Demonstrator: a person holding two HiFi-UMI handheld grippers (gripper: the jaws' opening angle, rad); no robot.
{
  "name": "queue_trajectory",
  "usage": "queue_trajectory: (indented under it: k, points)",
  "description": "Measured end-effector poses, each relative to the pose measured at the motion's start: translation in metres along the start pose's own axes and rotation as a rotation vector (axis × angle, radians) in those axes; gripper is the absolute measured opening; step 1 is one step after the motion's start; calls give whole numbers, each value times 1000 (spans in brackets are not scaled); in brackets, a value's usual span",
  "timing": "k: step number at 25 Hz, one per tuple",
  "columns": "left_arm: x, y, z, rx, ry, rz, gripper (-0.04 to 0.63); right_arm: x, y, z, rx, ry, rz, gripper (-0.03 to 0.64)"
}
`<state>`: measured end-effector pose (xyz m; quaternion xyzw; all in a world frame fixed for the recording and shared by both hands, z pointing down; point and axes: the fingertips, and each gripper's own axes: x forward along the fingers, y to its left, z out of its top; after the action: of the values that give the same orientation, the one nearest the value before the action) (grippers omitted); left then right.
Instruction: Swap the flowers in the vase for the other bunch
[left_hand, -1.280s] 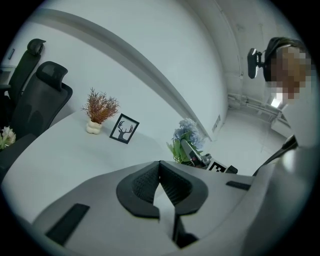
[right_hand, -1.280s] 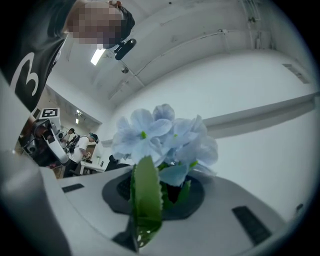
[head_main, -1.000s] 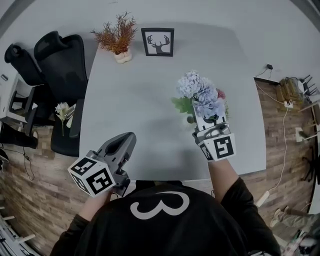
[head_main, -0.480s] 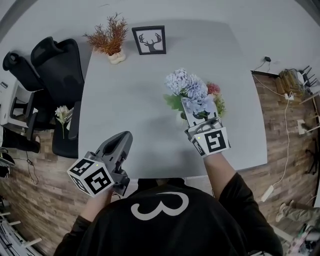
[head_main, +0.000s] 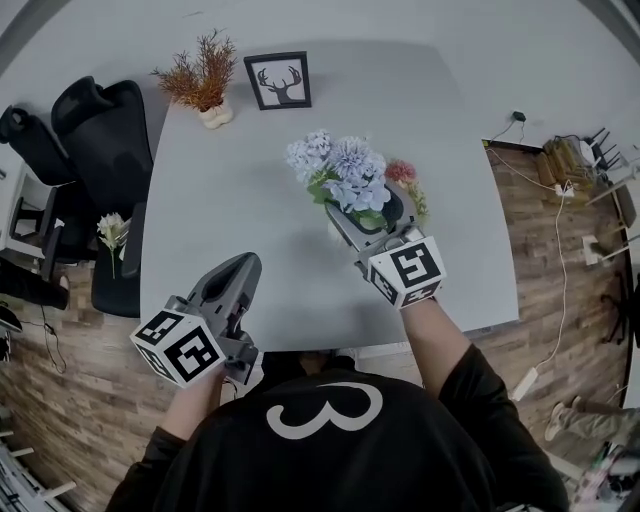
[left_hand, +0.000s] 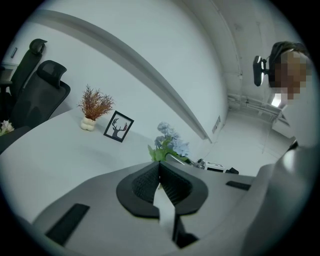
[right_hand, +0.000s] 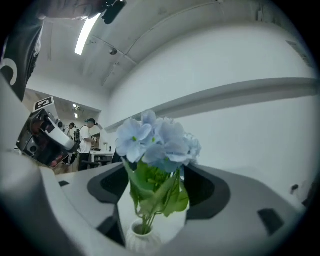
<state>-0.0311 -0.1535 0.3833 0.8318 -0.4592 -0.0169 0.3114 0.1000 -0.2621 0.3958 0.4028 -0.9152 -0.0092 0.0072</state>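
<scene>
A bunch of pale blue hydrangeas with green leaves stands upright, its stems in a small white ribbed vase on the grey table. My right gripper sits level around the bunch. Its jaws are opening, with the stems between them and the pads apart from them. A second bunch with pink blooms lies on the table just behind that gripper. My left gripper hovers over the table's near left edge, shut and empty.
At the table's far side stand a framed deer picture and a rust-coloured dried plant in a white pot. Black office chairs stand left of the table, with a white flower lying on one. People stand far back in the right gripper view.
The right gripper's jaws have spread apart from the blue bunch's stems, and the bunch sits lower, in the vase. The left gripper shifted a little.
</scene>
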Motion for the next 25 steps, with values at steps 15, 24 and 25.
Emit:
queue_trajectory:
  k: [15,24,25]
  points:
    - [-3,-50,-22,40,-14,-66,11,-66,-3,-4,172,134,91,397]
    - [-14,-77,-24,88,23,-172,11,-125,45,31,244,92,221,156]
    - [-18,-80,-26,93,26,-184,11,-130,53,34,245,89,229,101]
